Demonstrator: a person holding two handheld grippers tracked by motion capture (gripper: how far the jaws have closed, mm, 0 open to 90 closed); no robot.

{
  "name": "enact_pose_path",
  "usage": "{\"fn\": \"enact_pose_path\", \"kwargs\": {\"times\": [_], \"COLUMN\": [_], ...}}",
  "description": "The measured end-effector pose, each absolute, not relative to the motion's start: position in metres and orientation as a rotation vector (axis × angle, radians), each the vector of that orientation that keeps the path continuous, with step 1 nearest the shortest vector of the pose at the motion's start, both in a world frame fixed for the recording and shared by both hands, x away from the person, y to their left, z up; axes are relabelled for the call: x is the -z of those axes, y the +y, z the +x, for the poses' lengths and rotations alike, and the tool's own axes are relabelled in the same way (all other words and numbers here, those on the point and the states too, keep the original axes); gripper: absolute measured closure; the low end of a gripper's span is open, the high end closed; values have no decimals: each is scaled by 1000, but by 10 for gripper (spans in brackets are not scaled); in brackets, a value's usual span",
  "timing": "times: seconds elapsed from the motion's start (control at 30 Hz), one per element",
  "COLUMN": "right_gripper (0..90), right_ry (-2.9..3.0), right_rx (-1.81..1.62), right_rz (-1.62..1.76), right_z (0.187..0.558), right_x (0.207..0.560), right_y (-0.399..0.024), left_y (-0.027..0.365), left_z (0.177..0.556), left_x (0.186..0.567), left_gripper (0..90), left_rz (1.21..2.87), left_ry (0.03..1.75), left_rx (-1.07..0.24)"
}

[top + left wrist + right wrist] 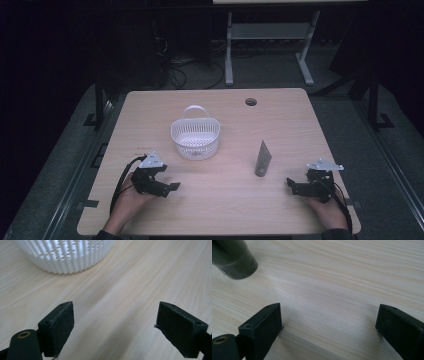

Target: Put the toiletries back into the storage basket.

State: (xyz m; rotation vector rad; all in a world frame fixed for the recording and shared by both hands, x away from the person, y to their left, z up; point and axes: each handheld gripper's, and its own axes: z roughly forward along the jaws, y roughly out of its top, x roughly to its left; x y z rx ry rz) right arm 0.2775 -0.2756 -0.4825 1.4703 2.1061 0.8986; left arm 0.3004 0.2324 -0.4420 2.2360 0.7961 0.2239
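- Left tongs [172,186] rest low over the wooden bench [280,115] at its near left, jaws wide apart with bare wood between them.
- Right tongs [290,183] sit at the near right, jaws likewise spread, gripping nothing.
- White slotted plastic basket [195,137] with a hoop handle stands upright at mid-bench, beyond the left tongs; its ribbed wall [65,255] shows near in the left gripper view.
- Grey squeeze tube [262,159] stands on its cap, between the basket and the right tongs, apart from both.
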Motion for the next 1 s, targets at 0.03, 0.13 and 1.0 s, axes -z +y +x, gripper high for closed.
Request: {"fn": "enact_pose_path", "kwargs": {"times": [0.03, 0.13, 1.0], "right_gripper": [60, 60, 60], "right_ry": [2106, 2106, 2106], "right_rx": [-899, -898, -899], "right_rz": [1470, 1471, 1471], "right_z": [278, 278, 278], "right_x": [483, 483, 482], "right_y": [-276, -276, -276], "left_y": [232, 223, 159], "left_z": [300, 303, 318], "left_x": [442, 437, 393], "left_gripper": [140, 141, 147], "left_rz": [2236, 2240, 2288], "left_ry": [796, 767, 564], "left_rx": [-224, -205, -133]}}
